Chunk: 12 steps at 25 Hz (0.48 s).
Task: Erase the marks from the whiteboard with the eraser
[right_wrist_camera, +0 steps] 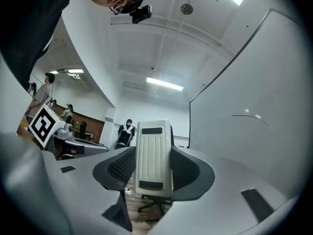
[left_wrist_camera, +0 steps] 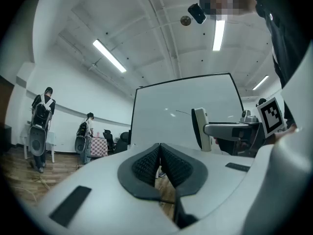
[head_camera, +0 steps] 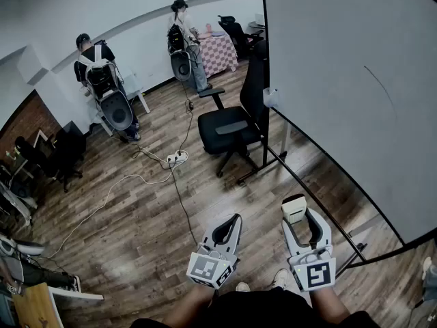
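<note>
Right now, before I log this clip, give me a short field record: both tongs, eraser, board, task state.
left tongs: shut, empty
right tongs: shut on the eraser, held upright
whiteboard: at the person's right, bears one thin curved mark
contact: eraser apart from the board
task state: mark not yet wiped
nearby: black office chair beside the board

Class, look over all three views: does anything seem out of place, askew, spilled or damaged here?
Nothing looks spilled or broken. The one untidy thing is the power strip with its cables trailing loose across the wooden floor near the office chair. The whiteboard bears one thin curved mark.
</note>
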Each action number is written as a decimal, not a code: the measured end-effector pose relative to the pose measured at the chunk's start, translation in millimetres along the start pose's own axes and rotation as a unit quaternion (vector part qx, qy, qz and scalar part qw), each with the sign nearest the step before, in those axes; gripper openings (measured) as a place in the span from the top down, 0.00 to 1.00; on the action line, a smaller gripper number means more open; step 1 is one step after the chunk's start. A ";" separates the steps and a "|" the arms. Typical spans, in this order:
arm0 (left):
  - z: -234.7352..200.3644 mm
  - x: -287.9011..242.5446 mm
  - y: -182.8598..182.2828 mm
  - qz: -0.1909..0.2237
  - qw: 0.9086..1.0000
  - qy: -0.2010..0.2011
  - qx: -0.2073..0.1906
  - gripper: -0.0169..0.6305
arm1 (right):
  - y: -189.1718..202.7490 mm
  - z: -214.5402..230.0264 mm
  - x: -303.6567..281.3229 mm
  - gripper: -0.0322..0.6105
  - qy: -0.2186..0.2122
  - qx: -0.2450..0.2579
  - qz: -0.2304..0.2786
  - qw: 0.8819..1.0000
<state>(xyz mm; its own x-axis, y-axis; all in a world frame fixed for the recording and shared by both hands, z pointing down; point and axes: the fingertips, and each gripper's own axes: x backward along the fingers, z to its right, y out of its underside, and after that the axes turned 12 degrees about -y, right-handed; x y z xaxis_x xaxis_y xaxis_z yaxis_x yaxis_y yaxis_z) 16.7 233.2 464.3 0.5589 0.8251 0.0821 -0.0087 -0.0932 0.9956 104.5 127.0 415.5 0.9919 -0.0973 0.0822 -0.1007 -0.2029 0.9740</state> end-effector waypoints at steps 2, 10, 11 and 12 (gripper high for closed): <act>-2.0 1.7 0.1 0.001 1.000 0.002 0.000 0.94 | -0.2 -2.5 -2.4 0.57 0.000 0.003 0.001 1.000; -14.6 11.7 0.5 0.002 1.000 0.017 -0.002 0.94 | -6.9 -16.9 -10.2 0.57 0.019 0.016 0.006 1.000; -15.5 10.4 1.7 0.001 1.000 0.020 -0.001 0.95 | -8.0 -14.8 -10.4 0.57 0.026 0.018 0.008 0.999; -16.3 8.8 2.5 0.001 1.000 0.024 -0.001 0.94 | -9.1 -11.8 -10.4 0.57 0.034 0.017 0.011 0.999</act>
<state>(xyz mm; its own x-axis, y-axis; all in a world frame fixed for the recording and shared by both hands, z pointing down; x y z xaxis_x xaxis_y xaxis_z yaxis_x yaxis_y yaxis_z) 8.1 249.3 468.2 0.5188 0.8506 0.0859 -0.0106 -0.0941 0.9955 96.0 141.4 408.3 0.9923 -0.0367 0.1186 -0.1239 -0.2350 0.9641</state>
